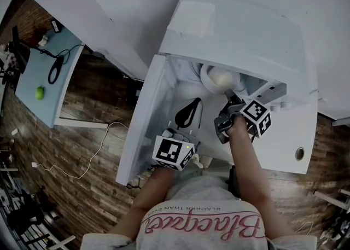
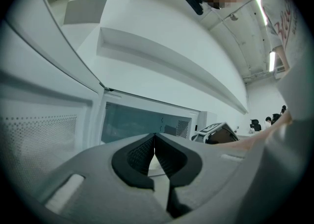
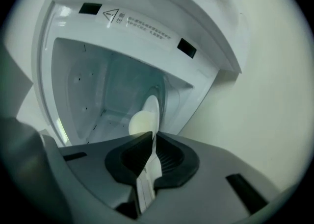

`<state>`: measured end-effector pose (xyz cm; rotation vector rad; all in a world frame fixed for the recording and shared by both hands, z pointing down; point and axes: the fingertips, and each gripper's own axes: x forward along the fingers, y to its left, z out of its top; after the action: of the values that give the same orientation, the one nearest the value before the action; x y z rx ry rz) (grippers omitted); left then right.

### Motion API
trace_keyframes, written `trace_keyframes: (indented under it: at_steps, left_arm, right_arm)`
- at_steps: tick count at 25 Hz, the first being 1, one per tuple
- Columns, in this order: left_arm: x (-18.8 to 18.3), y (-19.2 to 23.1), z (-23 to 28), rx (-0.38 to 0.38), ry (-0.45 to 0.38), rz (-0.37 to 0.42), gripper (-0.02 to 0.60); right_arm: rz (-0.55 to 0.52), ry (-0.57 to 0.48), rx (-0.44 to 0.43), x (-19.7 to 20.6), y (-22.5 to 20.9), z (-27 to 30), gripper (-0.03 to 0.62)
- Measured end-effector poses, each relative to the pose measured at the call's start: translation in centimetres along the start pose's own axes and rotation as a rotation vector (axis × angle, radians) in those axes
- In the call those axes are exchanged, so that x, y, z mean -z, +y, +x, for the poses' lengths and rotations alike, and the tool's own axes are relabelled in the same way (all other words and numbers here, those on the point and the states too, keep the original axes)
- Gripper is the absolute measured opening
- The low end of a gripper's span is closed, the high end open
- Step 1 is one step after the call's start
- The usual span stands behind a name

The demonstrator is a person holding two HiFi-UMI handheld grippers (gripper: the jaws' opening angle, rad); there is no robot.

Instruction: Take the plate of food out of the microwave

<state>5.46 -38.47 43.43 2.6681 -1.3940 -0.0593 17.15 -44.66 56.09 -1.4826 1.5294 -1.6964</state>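
A white microwave (image 1: 240, 30) stands with its door (image 1: 145, 117) swung open to the left. Inside it lies a white plate (image 1: 221, 77) carrying pale food (image 3: 139, 122). My right gripper (image 1: 232, 101) reaches into the cavity and is shut on the plate's near rim. In the right gripper view the plate (image 3: 151, 108) shows edge-on between the pads of that gripper (image 3: 153, 142). My left gripper (image 1: 191, 105) hangs by the door's inner face, shut with nothing in it. In the left gripper view its tips (image 2: 155, 137) meet before the cavity (image 2: 137, 122).
A light blue table (image 1: 33, 79) stands at the far left with a green object (image 1: 39, 93) and a black cable (image 1: 56, 68). A white cord (image 1: 93, 156) trails over the wooden floor. The microwave's right panel holds a round knob (image 1: 299, 153).
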Motion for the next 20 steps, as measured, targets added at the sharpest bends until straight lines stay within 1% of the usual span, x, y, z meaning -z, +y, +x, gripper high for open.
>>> trace_keyframes:
  at_steps: [5, 10, 14, 20]
  left_arm:
    - [0.4, -0.2, -0.4, 0.004, 0.011, 0.0, 0.006]
    - [0.9, -0.4, -0.7, 0.015, 0.021, 0.005, 0.006]
    - [1.2, -0.8, -0.9, 0.032, 0.029, 0.011, 0.006]
    - [1.7, -1.3, -1.0, 0.054, 0.045, 0.019, 0.006]
  right_arm:
    - [0.048, -0.054, -0.147, -0.2, 0.5, -0.5, 0.024]
    - [0.1, -0.072, -0.245, 0.0, 0.2, -1.1, 0.02]
    - [0.119, -0.076, -0.283, 0.5, -0.6, -1.8, 0.018]
    - [0.068, -0.08, -0.302, 1.1, -1.3, -2.1, 0.021]
